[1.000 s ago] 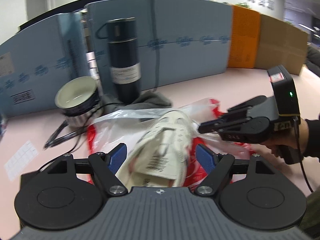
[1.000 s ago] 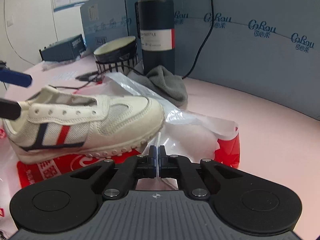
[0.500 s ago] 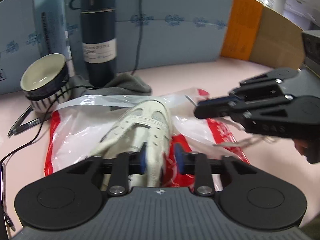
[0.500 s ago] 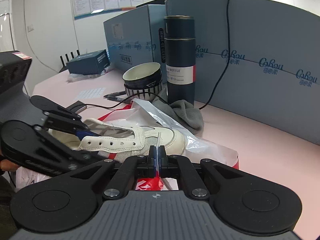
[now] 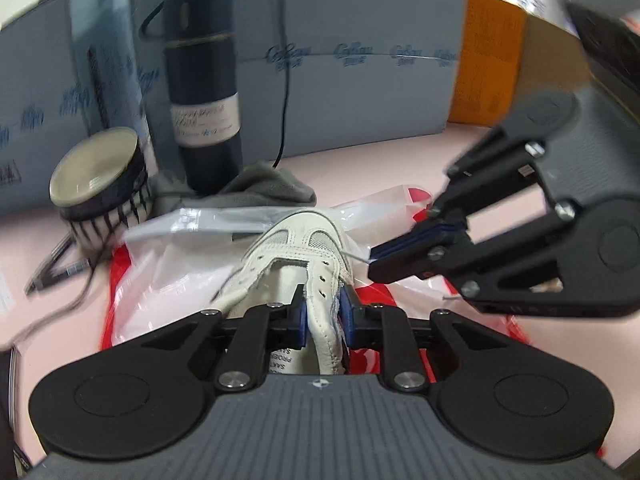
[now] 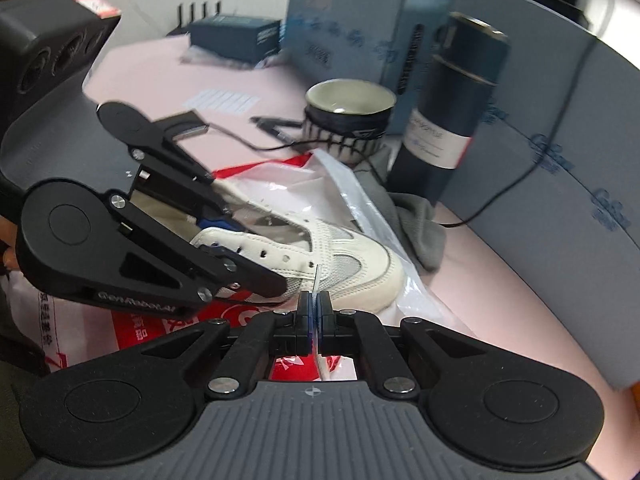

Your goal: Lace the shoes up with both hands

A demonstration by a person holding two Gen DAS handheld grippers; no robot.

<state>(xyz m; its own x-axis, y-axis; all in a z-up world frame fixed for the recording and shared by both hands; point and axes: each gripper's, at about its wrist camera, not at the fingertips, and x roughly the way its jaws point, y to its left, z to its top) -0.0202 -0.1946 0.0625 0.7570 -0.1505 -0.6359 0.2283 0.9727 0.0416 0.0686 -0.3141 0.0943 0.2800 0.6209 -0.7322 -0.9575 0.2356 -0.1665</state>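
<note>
Left wrist: shoe [image 5: 304,248] between clamped jaws

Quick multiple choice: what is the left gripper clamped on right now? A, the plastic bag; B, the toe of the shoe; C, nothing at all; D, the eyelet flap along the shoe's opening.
D: in the left wrist view the left gripper has its blue pads closed on the white eyelet flap of the shoe.
</note>
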